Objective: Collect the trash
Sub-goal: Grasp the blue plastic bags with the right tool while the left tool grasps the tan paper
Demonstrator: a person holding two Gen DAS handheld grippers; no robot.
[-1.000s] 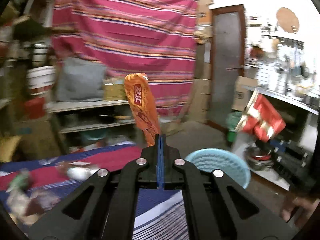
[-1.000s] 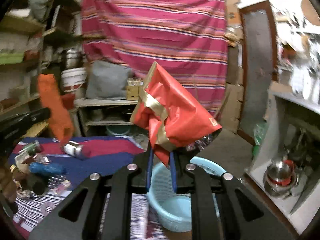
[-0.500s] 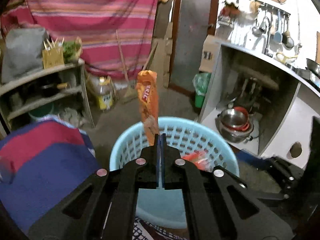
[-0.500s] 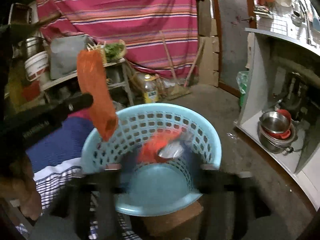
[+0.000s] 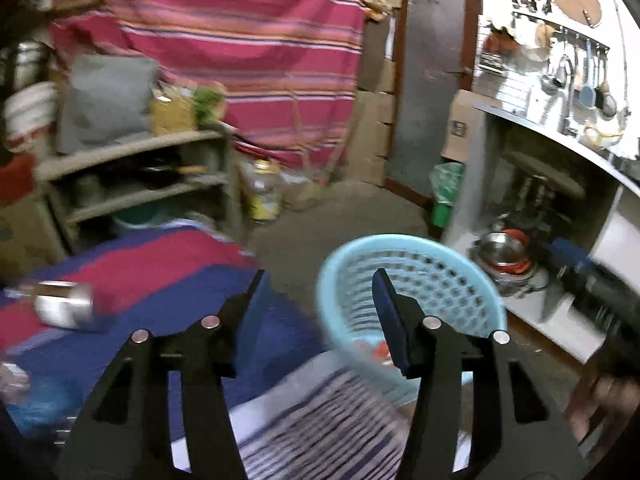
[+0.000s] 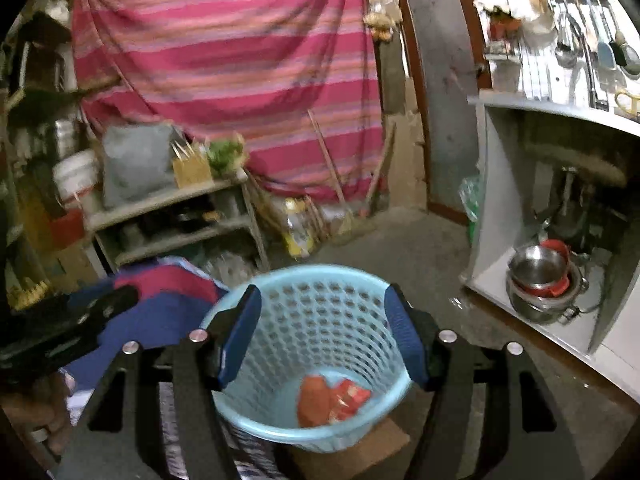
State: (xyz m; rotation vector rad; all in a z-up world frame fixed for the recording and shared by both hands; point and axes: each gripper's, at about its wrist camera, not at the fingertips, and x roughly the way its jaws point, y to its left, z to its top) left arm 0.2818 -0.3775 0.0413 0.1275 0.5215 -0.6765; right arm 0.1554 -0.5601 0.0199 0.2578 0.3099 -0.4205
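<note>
- Left wrist view: the left gripper (image 5: 318,290) has its fingers (image 5: 390,318) apart and still opening, with nothing between them.
- Left wrist view: the light blue basket (image 5: 476,280) stands just past the right-hand finger, at the edge of a striped cloth (image 5: 160,276). A scrap of red wrapper (image 5: 382,350) shows low inside it, mostly hidden by the finger.
- Left wrist view: a silver can (image 5: 64,310) lies on its side on the cloth at the far left, well apart from the basket. It is blurred.
- Left wrist view: a clear and blue piece of trash (image 5: 36,400) lies at the lower left edge of the cloth; what it is cannot be told.
- Right wrist view: the right gripper (image 6: 322,332) has its fingers (image 6: 240,334) spread wide and empty, framing the basket (image 6: 256,416) from above.
- Right wrist view: an orange wrapper (image 6: 314,400) and a red wrapper (image 6: 350,394) lie side by side on the basket floor, touching each other.
- Right wrist view: the left gripper (image 6: 72,324) enters from the left edge, beside the basket rim, with a hand (image 6: 38,416) below it. Its fingers are not readable here.
- Right wrist view: steel pots (image 6: 540,280) are stacked in the white cabinet at the right, near the basket.
</note>
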